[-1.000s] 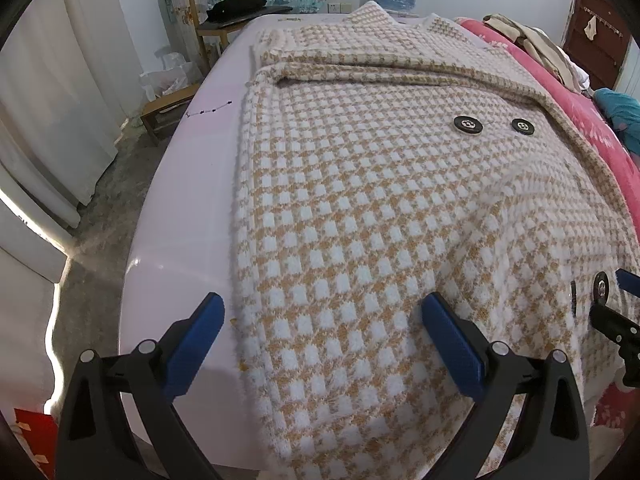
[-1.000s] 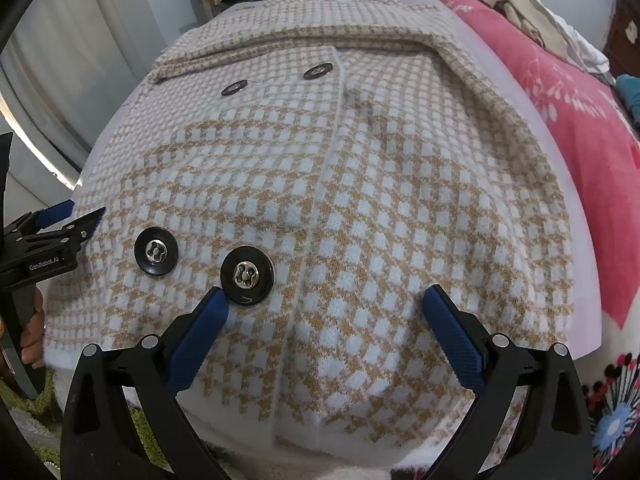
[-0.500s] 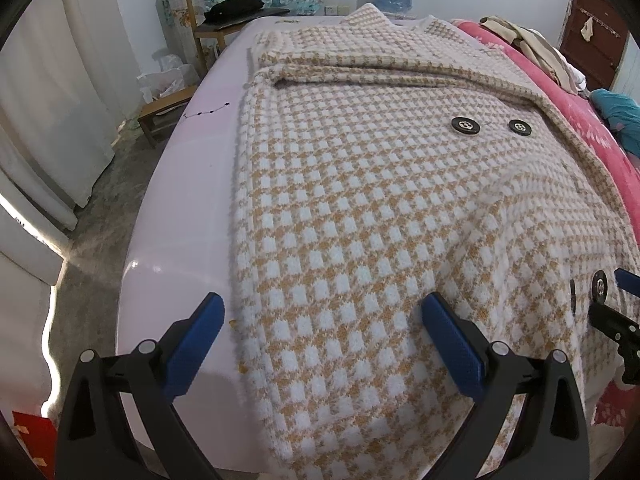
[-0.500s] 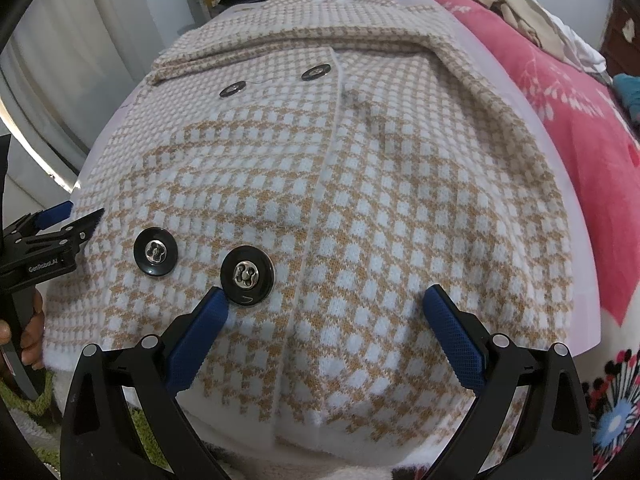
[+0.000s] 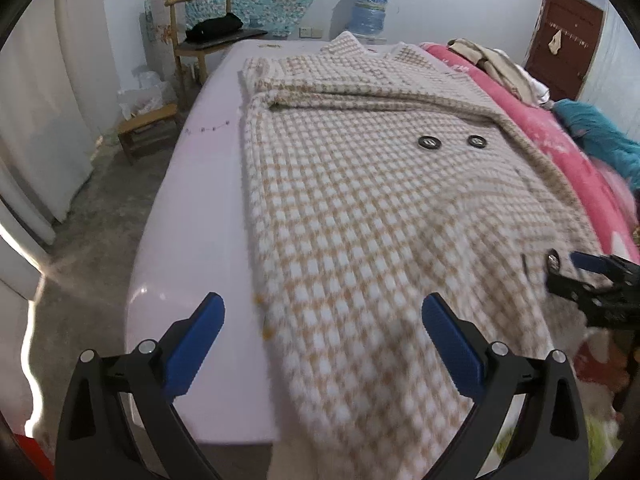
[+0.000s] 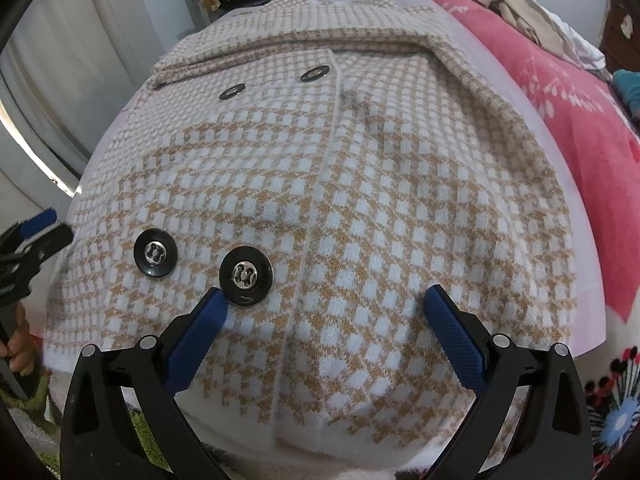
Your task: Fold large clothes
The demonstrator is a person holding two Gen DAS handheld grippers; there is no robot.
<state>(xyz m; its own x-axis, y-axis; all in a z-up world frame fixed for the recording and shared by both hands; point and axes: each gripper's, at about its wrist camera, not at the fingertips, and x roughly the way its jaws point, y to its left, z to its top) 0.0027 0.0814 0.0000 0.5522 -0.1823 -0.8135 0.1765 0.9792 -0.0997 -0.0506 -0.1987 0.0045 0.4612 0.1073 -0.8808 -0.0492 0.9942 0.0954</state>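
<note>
Left gripper (image 5: 322, 336): jaws spread wide, nothing between them; the left blue pad over bare sheet, the right pad over checked cloth. It hangs above the near left corner of the bed (image 5: 192, 216).

Right gripper (image 6: 324, 328): jaws spread wide, gripping nothing, poised over the near hem of the coat. Its left pad sits just beside a large black button (image 6: 246, 275); a second button (image 6: 155, 253) lies to the left of that one.

Coat (image 5: 372, 208): tan-and-white checked, laid flat and lengthwise on the bed, front side up, hem nearest and collar farthest. The hem droops over the foot edge of the bed. The coat's left edge runs straight up the sheet, with a broad strip of bare lilac sheet between it and the bed's left side. The right edge lies close against a pink blanket (image 5: 560, 152). Two more buttons (image 5: 430, 142) sit higher on the front, below a sleeve folded across the chest.

Floor (image 5: 100, 208): bare concrete, open along the left of the bed as far as a white curtain.

Far left: low wooden stool (image 5: 146, 130), then a wooden chair (image 5: 200, 46) carrying a dark bundle.

Far right: a heap of clothes (image 5: 496, 62) on the pink blanket, and a brown door (image 5: 564, 40) in the wall.

Far wall: blue water bottle (image 5: 372, 10).
</note>
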